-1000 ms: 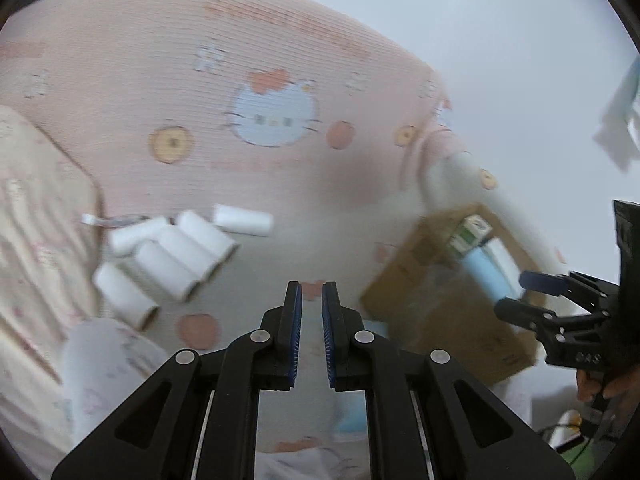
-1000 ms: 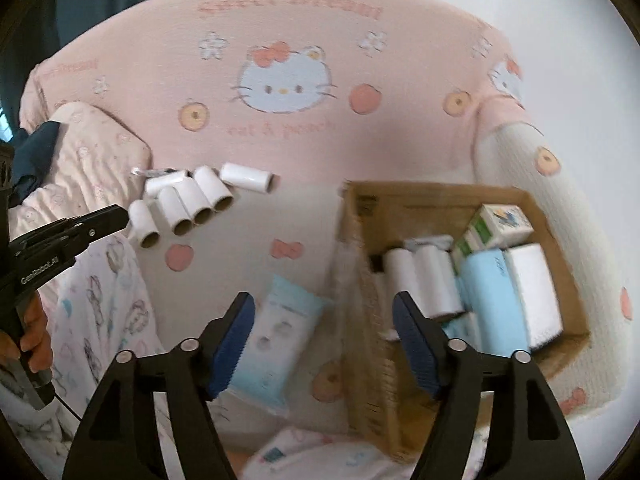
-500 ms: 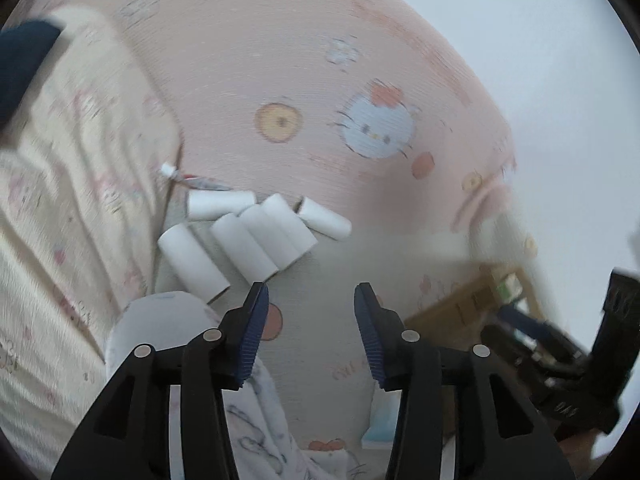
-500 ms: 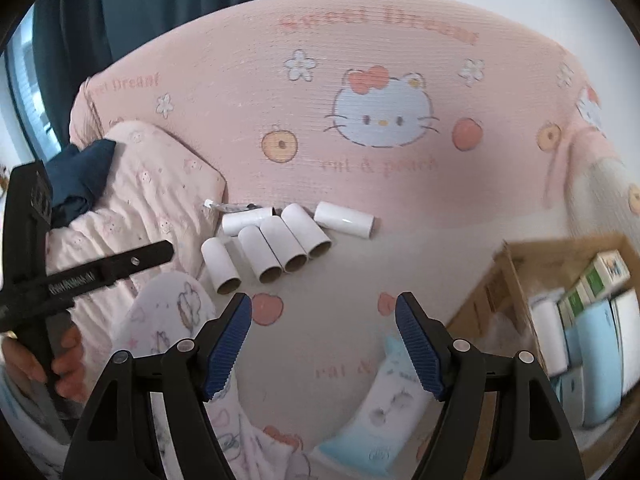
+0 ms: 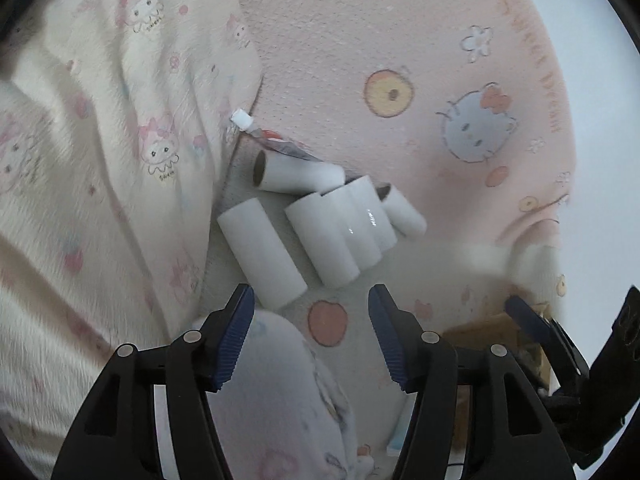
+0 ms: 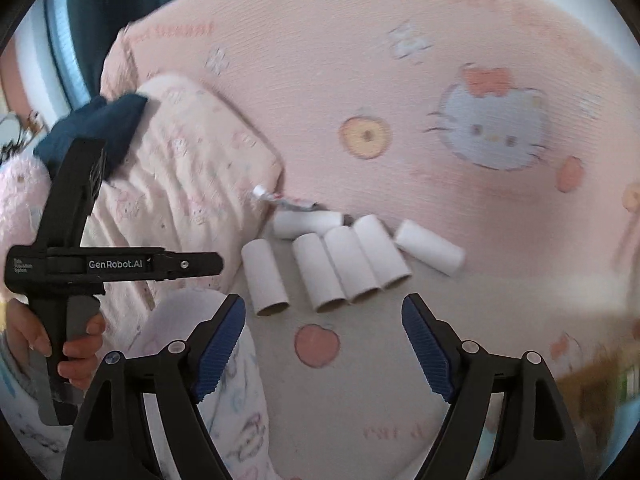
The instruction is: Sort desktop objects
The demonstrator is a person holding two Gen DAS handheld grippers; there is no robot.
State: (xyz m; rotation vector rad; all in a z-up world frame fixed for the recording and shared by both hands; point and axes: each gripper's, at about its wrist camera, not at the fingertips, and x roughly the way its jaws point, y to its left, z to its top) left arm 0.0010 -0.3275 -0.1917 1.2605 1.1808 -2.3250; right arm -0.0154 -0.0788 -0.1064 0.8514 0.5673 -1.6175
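Observation:
Several white cardboard tubes [image 5: 328, 224] lie in a loose row on the pink cartoon-cat blanket; they also show in the right wrist view [image 6: 344, 264]. A squeezed toothpaste tube [image 5: 264, 136] lies behind them by the pillow, also seen in the right wrist view [image 6: 280, 199]. My left gripper [image 5: 310, 334] is open and empty, just short of the nearest tube [image 5: 262, 256]. My right gripper [image 6: 322, 346] is open and empty, a little below the tube row. The left gripper's body [image 6: 80, 264] shows at the left of the right wrist view.
A cream patterned pillow [image 5: 100, 140] lies left of the tubes. A cardboard box [image 5: 496, 328] edge shows at the lower right, also in the right wrist view [image 6: 600, 376]. A rolled patterned cloth [image 5: 276, 392] lies under the left gripper. A dark blue cloth [image 6: 96, 128] sits on the pillow.
My left gripper opened from shut and swung left toward the tubes. My right gripper moved left, away from the box, to face the tube row.

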